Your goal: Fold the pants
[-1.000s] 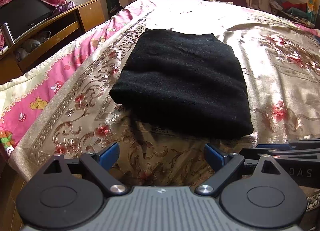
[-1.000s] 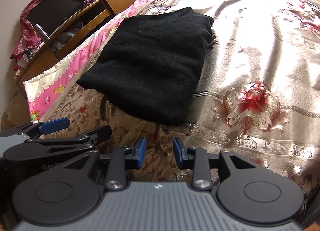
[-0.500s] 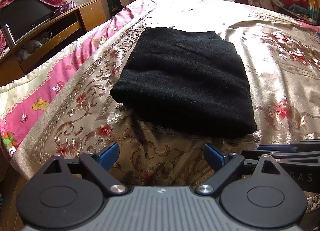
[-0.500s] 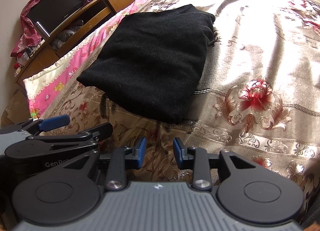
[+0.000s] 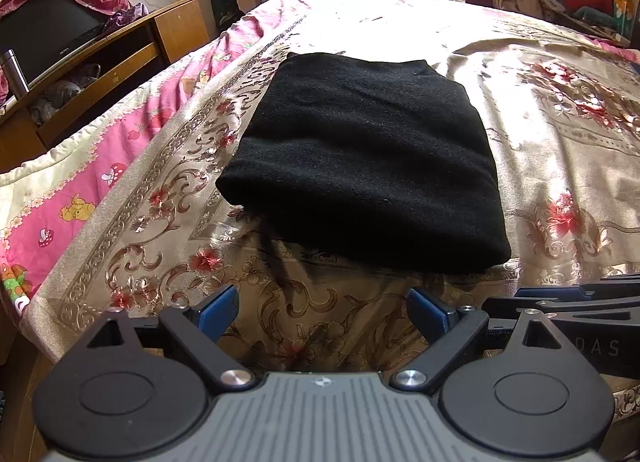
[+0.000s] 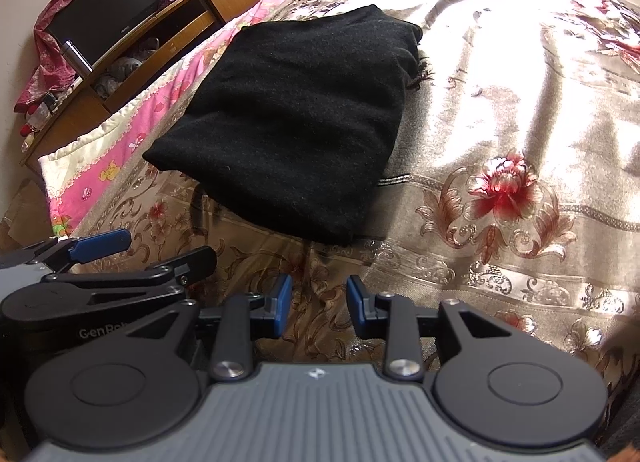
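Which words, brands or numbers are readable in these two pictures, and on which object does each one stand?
"Gen Ro": white letters on the left gripper body, seen from the right wrist; the rest is cut off.
"DAS": faint letters on the right gripper body, seen from the left wrist; the start is hidden.
Small logo on the television frame: too small to read.

The black, fuzzy knit pants (image 5: 368,158) lie folded into a thick, roughly rectangular bundle, flat on the floral gold satin bedspread (image 5: 560,166). They rest just ahead of the left hand-held gripper (image 5: 324,312), untouched, with the rounded folded edge nearest it.
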`<state>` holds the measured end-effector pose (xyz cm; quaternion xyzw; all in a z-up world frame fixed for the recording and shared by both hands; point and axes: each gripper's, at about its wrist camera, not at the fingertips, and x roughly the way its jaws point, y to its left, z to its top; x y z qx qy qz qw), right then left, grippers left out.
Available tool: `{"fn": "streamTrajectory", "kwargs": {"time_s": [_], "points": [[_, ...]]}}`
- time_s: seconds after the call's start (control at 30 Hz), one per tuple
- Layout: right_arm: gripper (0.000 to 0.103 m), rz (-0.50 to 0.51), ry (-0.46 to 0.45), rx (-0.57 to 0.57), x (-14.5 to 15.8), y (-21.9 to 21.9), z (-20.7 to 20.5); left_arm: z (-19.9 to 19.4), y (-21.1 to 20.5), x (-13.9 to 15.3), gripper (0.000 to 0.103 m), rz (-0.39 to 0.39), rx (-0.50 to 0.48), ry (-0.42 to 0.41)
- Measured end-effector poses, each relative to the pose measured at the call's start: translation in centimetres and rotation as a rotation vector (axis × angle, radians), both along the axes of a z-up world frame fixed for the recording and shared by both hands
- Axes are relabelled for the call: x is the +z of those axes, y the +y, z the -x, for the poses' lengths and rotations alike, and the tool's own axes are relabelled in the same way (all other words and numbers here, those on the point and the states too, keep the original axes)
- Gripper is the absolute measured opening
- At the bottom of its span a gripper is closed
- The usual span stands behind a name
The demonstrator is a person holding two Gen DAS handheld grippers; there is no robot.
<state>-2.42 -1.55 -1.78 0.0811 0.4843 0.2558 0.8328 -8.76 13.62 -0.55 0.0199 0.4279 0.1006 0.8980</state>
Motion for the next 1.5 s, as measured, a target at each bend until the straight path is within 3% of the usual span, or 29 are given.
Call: {"fn": "streamTrajectory", "kwargs": {"time_s": [1.5], "points": [[0.032, 0.013, 0.007, -0.008, -0.37, -0.13, -0.2, 0.14, -0.14, -0.07, 0.103, 0.001, -0.02, -0.003]]}}
